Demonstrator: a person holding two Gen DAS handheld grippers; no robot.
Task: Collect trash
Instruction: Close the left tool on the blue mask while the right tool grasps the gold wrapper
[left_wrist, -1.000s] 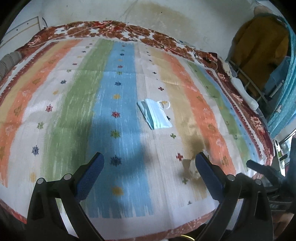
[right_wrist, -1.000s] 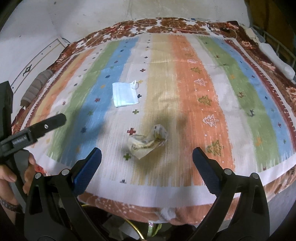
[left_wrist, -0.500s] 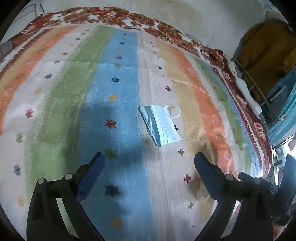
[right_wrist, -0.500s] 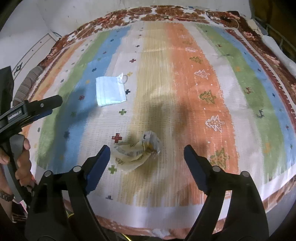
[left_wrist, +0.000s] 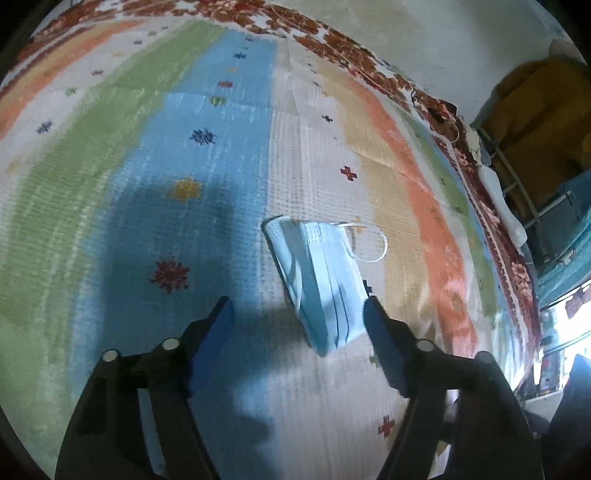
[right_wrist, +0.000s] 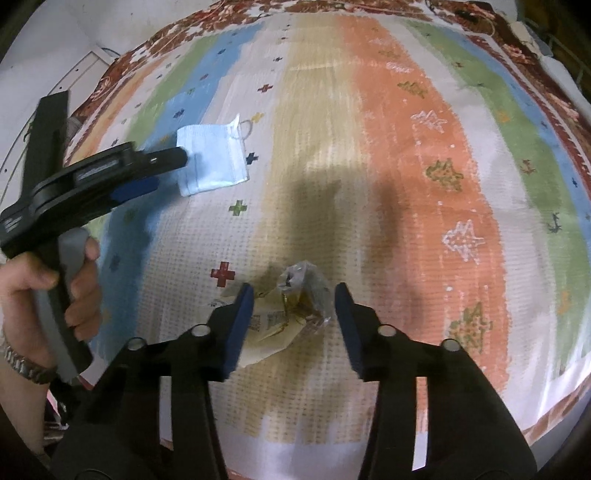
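The mask lies flat on the blanket, between the left gripper's closing jaws, untouched. It looks limp and light; pinch its near edge. The right gripper is closing around the crinkly wrapper, not yet pressing.

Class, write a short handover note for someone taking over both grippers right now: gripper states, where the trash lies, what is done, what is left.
Left gripper: jaws closing around the near end of the blue face mask, no grip yet.
Right gripper: jaws closing around the crumpled wrapper, not yet pinched.
Both pieces lie on the striped blanket, the mask farther from the edge.
Done: both grippers lined up.
Left: pinch, lift, carry away; no bin in view.
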